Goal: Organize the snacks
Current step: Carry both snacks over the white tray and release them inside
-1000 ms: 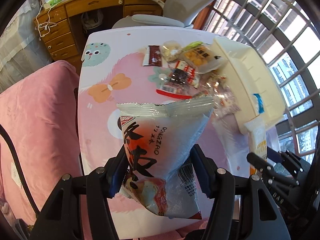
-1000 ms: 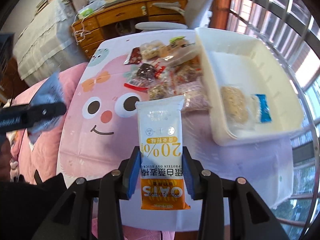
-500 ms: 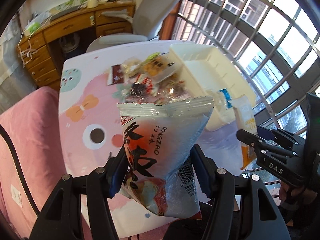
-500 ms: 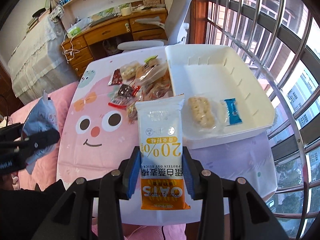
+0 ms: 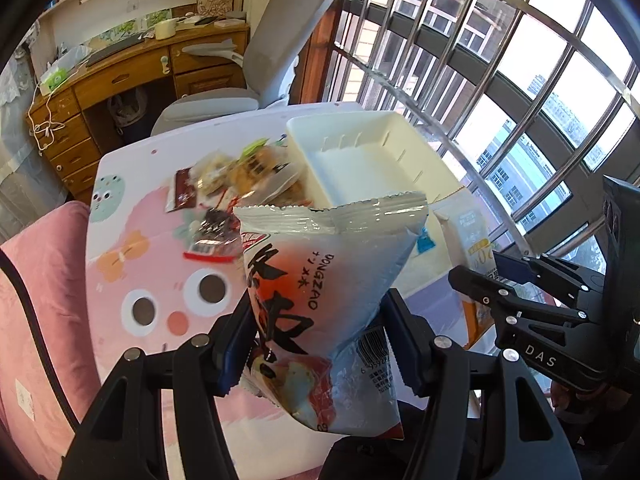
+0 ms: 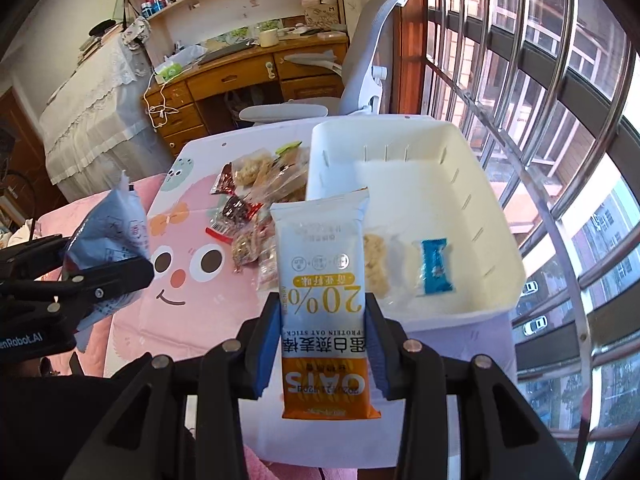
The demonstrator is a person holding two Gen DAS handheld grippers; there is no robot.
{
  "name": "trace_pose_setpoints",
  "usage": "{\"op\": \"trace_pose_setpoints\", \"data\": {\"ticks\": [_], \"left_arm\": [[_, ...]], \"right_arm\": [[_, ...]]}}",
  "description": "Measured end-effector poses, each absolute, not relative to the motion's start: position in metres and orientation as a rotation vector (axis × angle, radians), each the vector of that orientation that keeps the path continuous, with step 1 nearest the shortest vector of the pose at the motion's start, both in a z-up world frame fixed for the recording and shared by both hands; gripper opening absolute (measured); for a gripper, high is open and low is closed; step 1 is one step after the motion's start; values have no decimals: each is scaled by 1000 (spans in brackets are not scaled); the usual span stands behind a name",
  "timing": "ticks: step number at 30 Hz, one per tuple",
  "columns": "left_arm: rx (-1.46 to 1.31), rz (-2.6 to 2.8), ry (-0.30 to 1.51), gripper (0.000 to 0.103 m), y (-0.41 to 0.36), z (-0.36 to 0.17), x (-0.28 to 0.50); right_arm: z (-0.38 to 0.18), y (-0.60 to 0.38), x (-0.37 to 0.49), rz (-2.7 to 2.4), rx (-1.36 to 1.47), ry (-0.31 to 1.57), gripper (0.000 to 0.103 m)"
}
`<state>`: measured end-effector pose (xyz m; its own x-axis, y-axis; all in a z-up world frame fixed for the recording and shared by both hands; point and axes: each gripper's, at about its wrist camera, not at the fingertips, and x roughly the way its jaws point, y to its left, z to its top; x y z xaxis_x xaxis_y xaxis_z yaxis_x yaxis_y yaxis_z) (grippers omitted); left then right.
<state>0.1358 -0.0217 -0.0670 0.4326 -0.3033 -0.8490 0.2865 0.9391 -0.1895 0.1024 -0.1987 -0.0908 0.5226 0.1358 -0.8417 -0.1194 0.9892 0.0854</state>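
Left gripper [image 5: 318, 344] jaws clamp the puffy snack bag [image 5: 324, 296] around its lower middle; bag looks light, air-filled, slick film, so it likely squashes and could slip if squeezed at the crimped top seal (mid-body hold seems the safe one). Print readable: "DONGZAO", big black characters, barcode by the right-hand pad. Right gripper [image 6: 324, 344] jaws narrower, pinching the oat stick pack [image 6: 324, 292] by its two long edges, pack standing up between the pads; flat, fairly stiff, light. Upside-down text: "OATS", "PROTEIN OAT STICK", "20%". Beyond the jaws, loose snack pile [image 6: 256, 216] on the cartoon-face tablecloth [image 6: 180, 264], left of the white bin [image 6: 496, 196]; bin holds a blue wrapper [image 6: 436, 266] and a clear cracker packet [image 6: 376, 264]
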Motion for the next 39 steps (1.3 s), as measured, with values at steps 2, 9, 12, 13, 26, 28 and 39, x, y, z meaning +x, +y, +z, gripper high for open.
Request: {"op": "trace_pose_setpoints", "data": {"ticks": [2, 9, 12, 13, 26, 28, 39], "left_arm": [[-19, -367, 1060, 60, -36, -67, 140], [-21, -363, 1053, 60, -92, -71, 160], [-32, -355, 1044, 60, -111, -72, 169], [-37, -353, 1043, 60, -115, -74, 171], [-69, -370, 1067, 61, -170, -90, 207], [-75, -372, 1078, 65, -174, -94, 209], [-86, -295, 1105, 75, -172, -100, 206]], "right_arm": [[-89, -212, 109, 164, 9, 1006, 39], [-87, -259, 134, 200, -15, 998, 40], [-88, -278, 147, 213, -24, 1002, 40], [-89, -283, 150, 216, -26, 1003, 40], [-111, -343, 188, 211, 63, 1079, 41], [-115, -348, 191, 203, 85, 1091, 41], [-132, -365, 198, 190, 180, 1166, 44]]}}
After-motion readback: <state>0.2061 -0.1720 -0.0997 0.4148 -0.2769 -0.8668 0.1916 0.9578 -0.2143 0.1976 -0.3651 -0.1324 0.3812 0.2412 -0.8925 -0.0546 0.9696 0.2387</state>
